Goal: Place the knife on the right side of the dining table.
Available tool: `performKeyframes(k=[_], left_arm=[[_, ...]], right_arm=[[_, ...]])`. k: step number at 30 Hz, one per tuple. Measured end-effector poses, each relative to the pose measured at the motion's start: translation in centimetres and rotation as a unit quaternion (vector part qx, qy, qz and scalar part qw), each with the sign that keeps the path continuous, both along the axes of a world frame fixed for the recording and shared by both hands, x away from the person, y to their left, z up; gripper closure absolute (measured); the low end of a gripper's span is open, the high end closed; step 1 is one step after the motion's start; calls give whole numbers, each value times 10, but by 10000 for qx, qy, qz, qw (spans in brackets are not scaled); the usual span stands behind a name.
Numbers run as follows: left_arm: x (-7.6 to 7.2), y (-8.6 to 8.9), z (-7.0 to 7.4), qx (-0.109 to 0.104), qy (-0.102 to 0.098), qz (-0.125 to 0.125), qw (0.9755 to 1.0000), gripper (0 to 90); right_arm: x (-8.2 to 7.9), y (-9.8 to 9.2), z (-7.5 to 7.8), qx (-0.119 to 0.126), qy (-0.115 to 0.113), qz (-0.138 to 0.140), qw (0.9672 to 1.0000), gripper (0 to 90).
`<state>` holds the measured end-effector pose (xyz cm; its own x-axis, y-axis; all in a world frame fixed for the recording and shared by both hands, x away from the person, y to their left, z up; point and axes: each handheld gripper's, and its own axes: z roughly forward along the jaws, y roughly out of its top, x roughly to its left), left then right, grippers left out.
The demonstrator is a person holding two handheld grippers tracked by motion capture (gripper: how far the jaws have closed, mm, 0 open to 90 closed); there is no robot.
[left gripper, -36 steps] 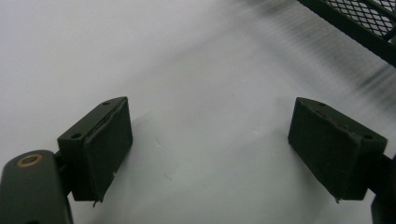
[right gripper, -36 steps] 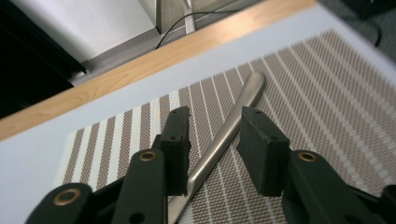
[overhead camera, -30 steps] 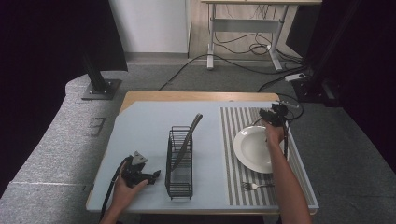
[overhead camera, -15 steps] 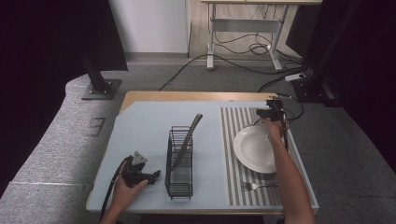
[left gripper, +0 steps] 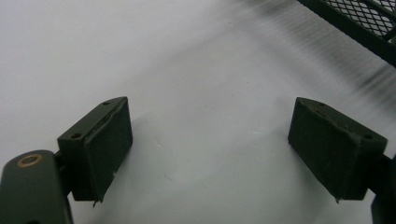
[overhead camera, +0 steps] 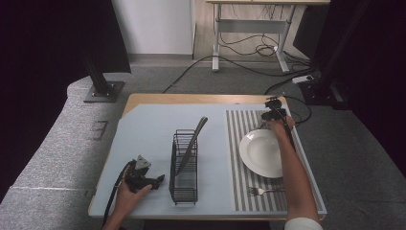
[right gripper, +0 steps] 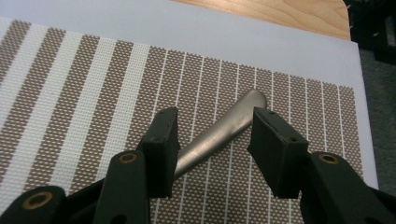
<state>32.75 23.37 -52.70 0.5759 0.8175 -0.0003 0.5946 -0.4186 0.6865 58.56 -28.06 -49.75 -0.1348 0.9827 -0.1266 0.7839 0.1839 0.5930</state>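
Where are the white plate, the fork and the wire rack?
white plate (overhead camera: 262, 153), high view, on its centre.
fork (overhead camera: 261, 191), high view, on its neck behind the tines.
wire rack (overhead camera: 184, 184), high view, on its near end.

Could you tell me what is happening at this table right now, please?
A person works two handheld grippers. The right gripper hovers at the far end of the brown-striped woven placemat, open jaws straddling a slim metal utensil handle without pressing it. The left gripper rests open on the pale tabletop beside the black wire cutlery rack.
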Motion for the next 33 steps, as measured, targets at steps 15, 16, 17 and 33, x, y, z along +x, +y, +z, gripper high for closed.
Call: performKeyframes(k=[15,16,17,33], left_arm=[[0,0,0,1,-3,3,10000,131],[0,0,0,2,-2,1,10000,130],[0,0,0,2,-2,1,10000,130],[0,0,0,3,-2,2,10000,131]], right_arm=[[5,1,-8,-362,166,-7,9992,506],[3,-2,-8,-334,151,-78,9993,504],[3,-2,-8,-334,151,-78,9993,504],[-14,-29,-8,54,110,-491,9987,513]])
